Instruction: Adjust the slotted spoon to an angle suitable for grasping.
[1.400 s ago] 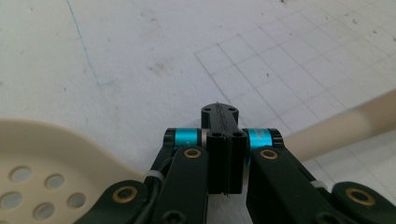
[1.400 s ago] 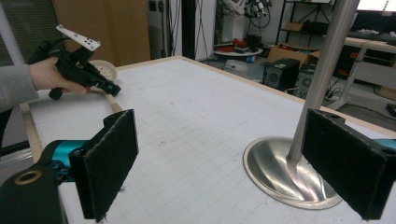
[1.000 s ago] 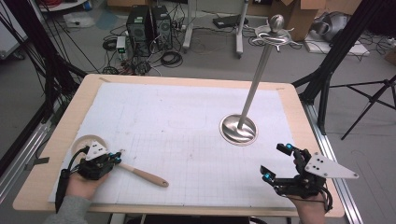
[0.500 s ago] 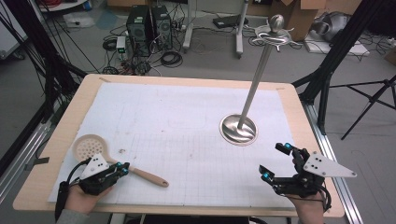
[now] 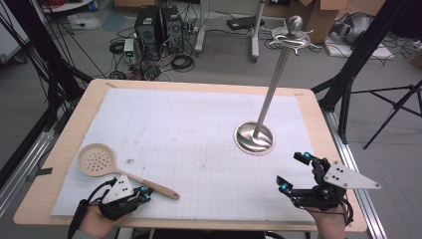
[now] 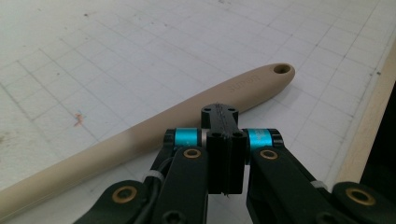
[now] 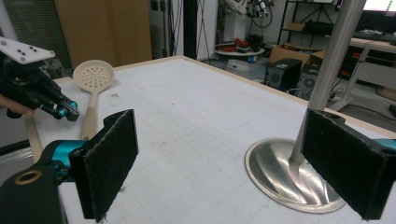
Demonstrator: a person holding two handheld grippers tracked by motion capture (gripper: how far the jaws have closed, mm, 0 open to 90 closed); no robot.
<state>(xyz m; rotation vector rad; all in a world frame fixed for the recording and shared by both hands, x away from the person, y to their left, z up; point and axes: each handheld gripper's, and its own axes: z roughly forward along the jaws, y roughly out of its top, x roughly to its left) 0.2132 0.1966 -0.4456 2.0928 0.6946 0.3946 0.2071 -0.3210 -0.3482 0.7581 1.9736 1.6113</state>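
A beige slotted spoon (image 5: 97,159) lies on the white gridded mat at the near left, its handle (image 6: 154,126) pointing to the right. My left gripper (image 5: 144,192) is low over the near side of that handle, jaws shut with nothing between them (image 6: 223,140); the handle runs just beyond the tips. My right gripper (image 5: 293,172) rests at the near right with its jaws wide open and empty, its black pads (image 7: 109,163) far apart. A metal stand (image 5: 254,138) with a tall pole and hooks on top rises just beyond it.
The mat covers a wooden table (image 5: 89,102) whose near edge is close to both hands. In the right gripper view the stand's round base (image 7: 280,172) sits between the jaws farther off, and the left gripper (image 7: 46,102) shows beside the spoon (image 7: 93,77).
My left gripper has slid right and toward the near edge, from beside the spoon's bowl to along its handle. The spoon, the stand and the right gripper have stayed put.
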